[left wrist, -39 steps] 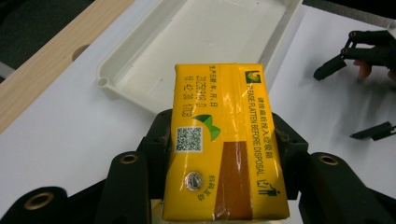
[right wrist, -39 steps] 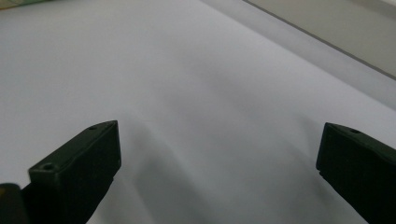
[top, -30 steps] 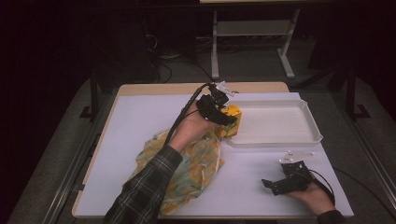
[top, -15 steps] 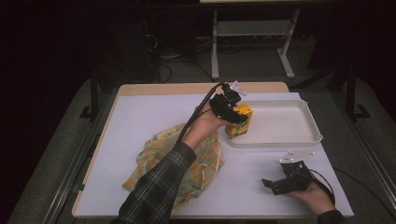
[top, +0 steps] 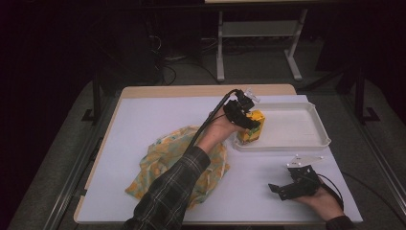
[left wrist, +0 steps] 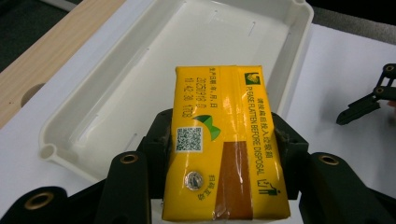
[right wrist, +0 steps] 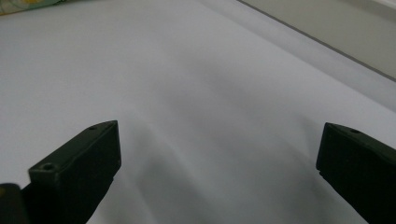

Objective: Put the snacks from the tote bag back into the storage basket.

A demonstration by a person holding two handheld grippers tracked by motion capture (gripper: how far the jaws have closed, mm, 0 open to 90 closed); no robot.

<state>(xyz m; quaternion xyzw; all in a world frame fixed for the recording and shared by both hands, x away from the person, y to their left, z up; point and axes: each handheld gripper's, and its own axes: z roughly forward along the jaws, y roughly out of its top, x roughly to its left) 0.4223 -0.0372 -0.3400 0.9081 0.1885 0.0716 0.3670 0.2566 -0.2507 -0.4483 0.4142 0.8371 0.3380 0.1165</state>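
A yellow juice carton (top: 251, 127) (left wrist: 224, 144) hangs over the left end of a white tray (top: 311, 140) (left wrist: 116, 93). My left gripper (top: 245, 117) (left wrist: 224, 154) is shut on the carton, one black jaw on each long side. A yellow patterned cloth (top: 165, 155) lies crumpled on the white table cover, partly under the left forearm. My right gripper (top: 282, 188) (right wrist: 219, 158) rests low at the near right of the table, open, with nothing between its jaws; its fingertips (left wrist: 355, 109) also show far off in the left gripper view.
The tray sits at the far right of the table and holds nothing besides the hovering carton. A bare wooden strip (top: 191, 91) runs along the table's far edge. Beyond it stand a metal frame (top: 258, 33) and cables on a dark floor.
My left gripper has carried the carton to the right, from beside the cloth to above the tray's left end. The right gripper has stayed put.
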